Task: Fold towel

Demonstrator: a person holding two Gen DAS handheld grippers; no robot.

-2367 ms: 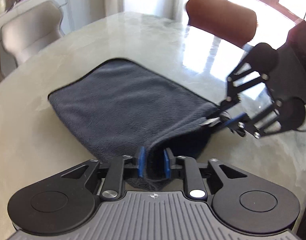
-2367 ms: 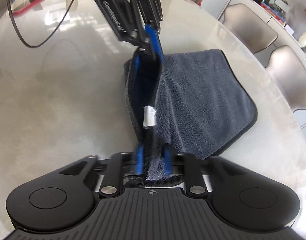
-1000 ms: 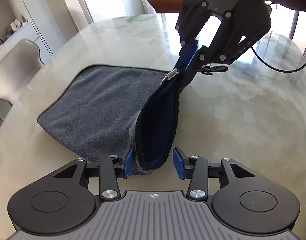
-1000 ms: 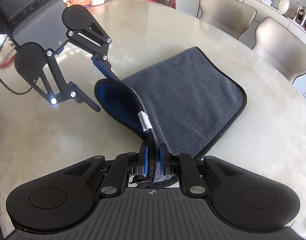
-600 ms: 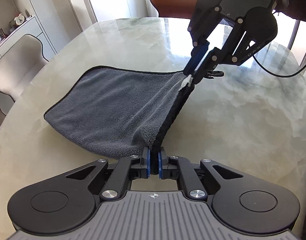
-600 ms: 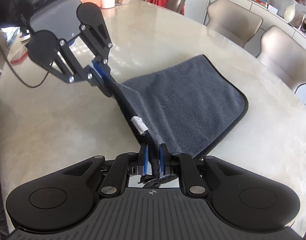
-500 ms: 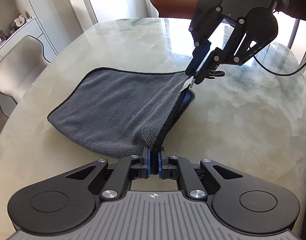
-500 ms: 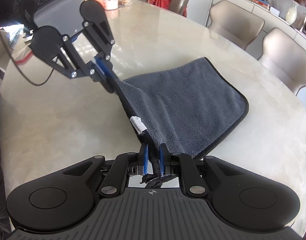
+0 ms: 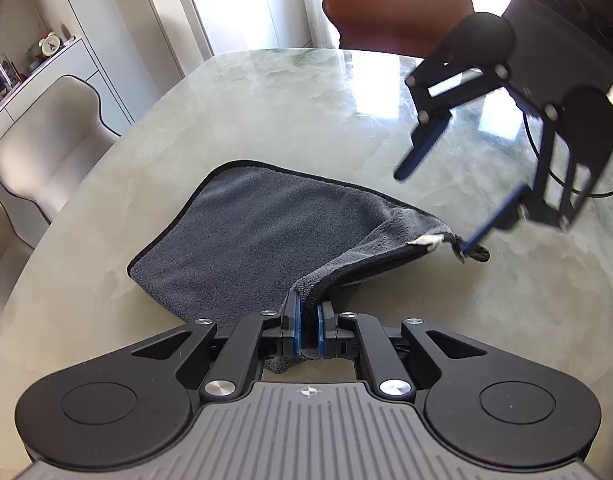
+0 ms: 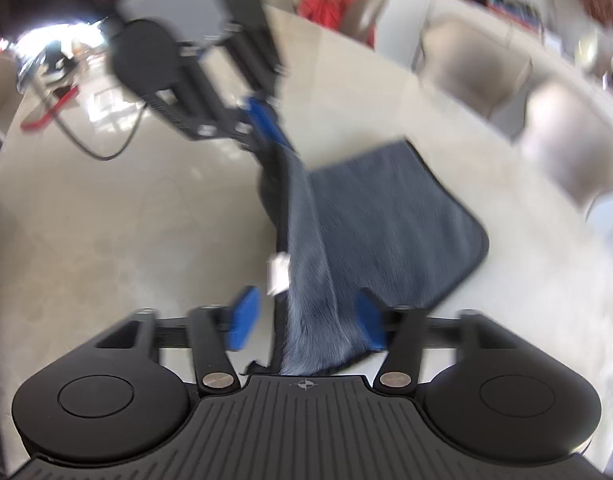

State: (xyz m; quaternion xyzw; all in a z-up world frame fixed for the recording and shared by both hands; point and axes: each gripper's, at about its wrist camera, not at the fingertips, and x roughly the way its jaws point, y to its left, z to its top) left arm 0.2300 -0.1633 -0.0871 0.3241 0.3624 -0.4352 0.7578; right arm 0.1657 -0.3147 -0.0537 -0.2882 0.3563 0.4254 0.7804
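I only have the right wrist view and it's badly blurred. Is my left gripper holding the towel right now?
Observer: Yes. In the left wrist view the left gripper has its jaws shut on a bunched corner of the towel.

Operator: And my right one, did it let go cleanly?

Observer: The right gripper hangs above the table with its jaws wide apart. One fingertip sits right at the towel's black loop; I cannot tell if they touch.

Operator: Where is the white tag?

Observer: The white tag sits at the far end of the raised edge, just short of that loop.

Operator: Is the rest of the towel flat?

Observer: Mostly. It lies on the table and rises only toward the left gripper.
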